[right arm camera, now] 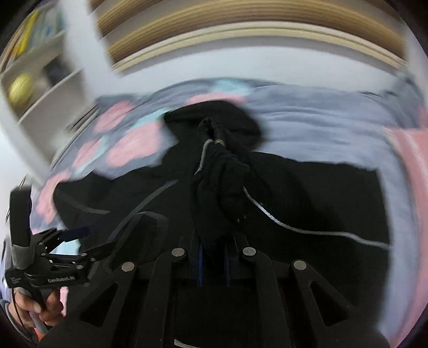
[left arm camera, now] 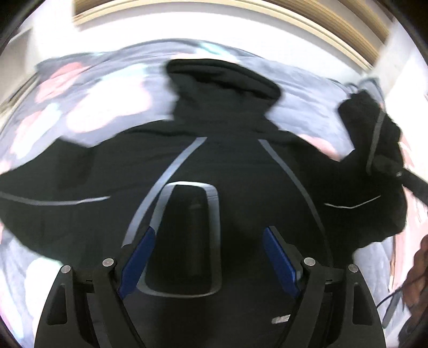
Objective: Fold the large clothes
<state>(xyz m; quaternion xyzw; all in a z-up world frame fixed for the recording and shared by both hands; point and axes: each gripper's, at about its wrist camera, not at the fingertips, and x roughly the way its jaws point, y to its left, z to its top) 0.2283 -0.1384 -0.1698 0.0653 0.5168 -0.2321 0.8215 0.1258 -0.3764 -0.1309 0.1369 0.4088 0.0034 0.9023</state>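
bed: grey-blue quilt with pink and white blotches [left arm camera: 307, 107]
wall: white [right arm camera: 240, 67]
headboard: ribbed light wood [right arm camera: 240, 16]
shelves: white, left [right arm camera: 50, 88]

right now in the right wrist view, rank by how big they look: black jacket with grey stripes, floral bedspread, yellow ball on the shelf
1. black jacket with grey stripes, though nearness to the camera inflates it
2. floral bedspread
3. yellow ball, plainly smallest, blurred and far

Both views are blurred. The bedspread [left arm camera: 307, 88] pattern is only smeared pink and white patches. The shelf [right arm camera: 40, 88] items cannot be told. The hoodie [left arm camera: 214, 160] hem is cut off below; bunched sleeve [right arm camera: 222, 182] cloth hides the right claw [right arm camera: 214, 257] tips
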